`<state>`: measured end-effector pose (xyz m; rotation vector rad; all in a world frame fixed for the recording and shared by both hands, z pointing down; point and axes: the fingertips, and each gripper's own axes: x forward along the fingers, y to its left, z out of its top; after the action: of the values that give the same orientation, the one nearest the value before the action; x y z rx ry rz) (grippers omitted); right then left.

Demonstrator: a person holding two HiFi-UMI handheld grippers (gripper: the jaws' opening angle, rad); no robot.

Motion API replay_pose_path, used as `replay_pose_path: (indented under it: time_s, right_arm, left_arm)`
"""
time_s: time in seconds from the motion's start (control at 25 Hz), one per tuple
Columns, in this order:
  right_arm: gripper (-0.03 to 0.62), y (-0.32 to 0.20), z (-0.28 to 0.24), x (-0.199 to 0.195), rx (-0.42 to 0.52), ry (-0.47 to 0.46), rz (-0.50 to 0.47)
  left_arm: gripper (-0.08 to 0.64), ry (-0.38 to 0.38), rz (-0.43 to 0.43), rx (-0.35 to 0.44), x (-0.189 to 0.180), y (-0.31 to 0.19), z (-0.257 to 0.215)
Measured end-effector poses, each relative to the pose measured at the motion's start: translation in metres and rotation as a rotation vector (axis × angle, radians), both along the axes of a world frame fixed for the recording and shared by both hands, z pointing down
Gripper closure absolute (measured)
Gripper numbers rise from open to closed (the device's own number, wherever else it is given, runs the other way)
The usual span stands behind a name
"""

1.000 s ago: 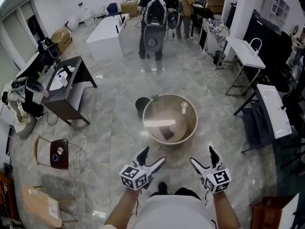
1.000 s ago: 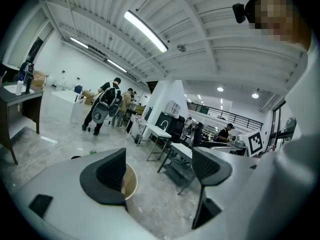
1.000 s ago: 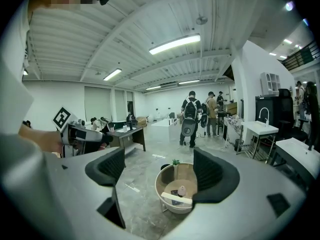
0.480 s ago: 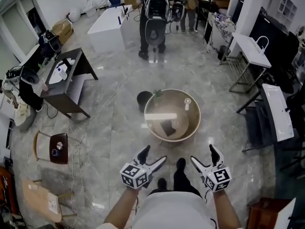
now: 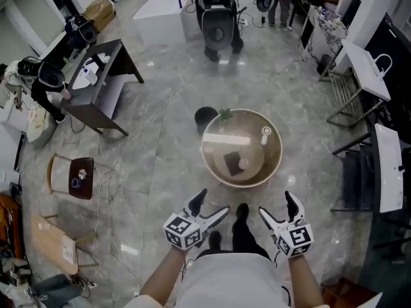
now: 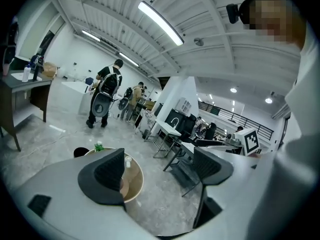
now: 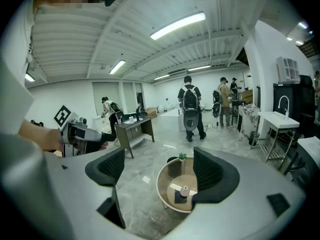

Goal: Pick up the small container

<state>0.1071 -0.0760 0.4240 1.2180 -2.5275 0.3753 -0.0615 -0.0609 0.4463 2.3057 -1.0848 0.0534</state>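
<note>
One small container (image 5: pixel 244 164) stands on a dark mat (image 5: pixel 228 162) on the round tabletop (image 5: pixel 260 147), ahead of the person and well apart from both claws. The left claw (image 5: pixel 213 201) and right claw (image 5: pixel 276 203) are held low, jaws spread and empty. They are probably readied this way for a reach not yet begun.

Small container (image 5: pixel 244 163) on round table (image 5: pixel 260 172), bucket (image 5: pixel 205 117) just behind the table
</note>
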Motion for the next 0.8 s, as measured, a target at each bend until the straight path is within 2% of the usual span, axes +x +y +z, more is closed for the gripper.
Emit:
replay_pose_path:
  time_s: [0.4, 0.8]
  right_arm:
    - [0.149, -0.092, 0.035, 0.023, -0.043, -0.028, -0.107]
    - [0.149, -0.158, 0.081, 0.030, -0.102, -0.034, -0.221]
  left_arm:
    - [0.114, -0.005, -0.054, -0.044, 0.039, -0.077, 0.032]
    - [0.106, -0.052, -0.102, -0.102, 0.058, -0.133, 0.068]
